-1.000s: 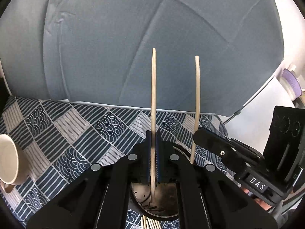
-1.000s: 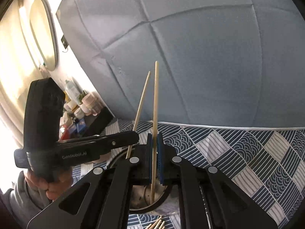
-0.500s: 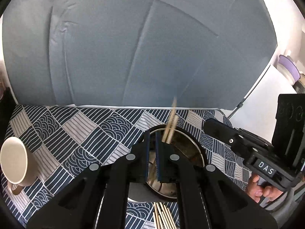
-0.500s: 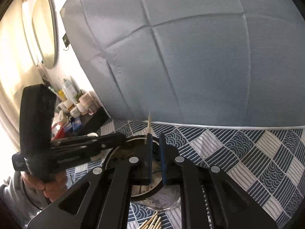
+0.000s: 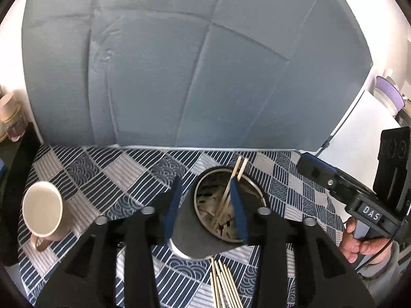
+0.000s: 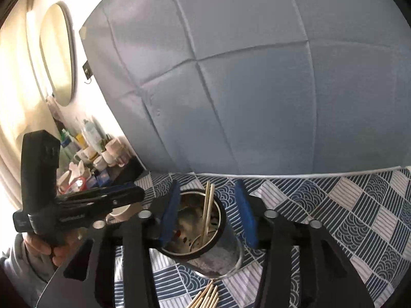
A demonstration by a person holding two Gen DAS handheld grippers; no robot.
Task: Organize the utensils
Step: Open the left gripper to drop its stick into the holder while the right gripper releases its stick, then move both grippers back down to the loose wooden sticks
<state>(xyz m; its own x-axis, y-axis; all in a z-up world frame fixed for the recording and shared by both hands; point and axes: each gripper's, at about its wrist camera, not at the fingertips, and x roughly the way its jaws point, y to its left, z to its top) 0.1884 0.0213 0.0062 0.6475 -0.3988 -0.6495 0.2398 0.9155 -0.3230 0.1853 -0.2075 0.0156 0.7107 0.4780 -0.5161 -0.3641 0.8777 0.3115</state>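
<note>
Both grippers just opened, dropping 2 chopsticks [image 5: 232, 179] into holder [image 5: 205, 241].

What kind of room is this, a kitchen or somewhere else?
Probably a bedroom or small living space, not a kitchen. A padded grey headboard-like panel stands behind the patterned cloth, and an oval mirror hangs above a shelf crowded with bottles and jars.

Black hand-held gripper [image 5: 205, 205], blue pads [image 5: 237, 211]

loose chopsticks [image 5: 224, 286] cut off below, shelf clutter [image 6: 90, 154] blurred
</note>
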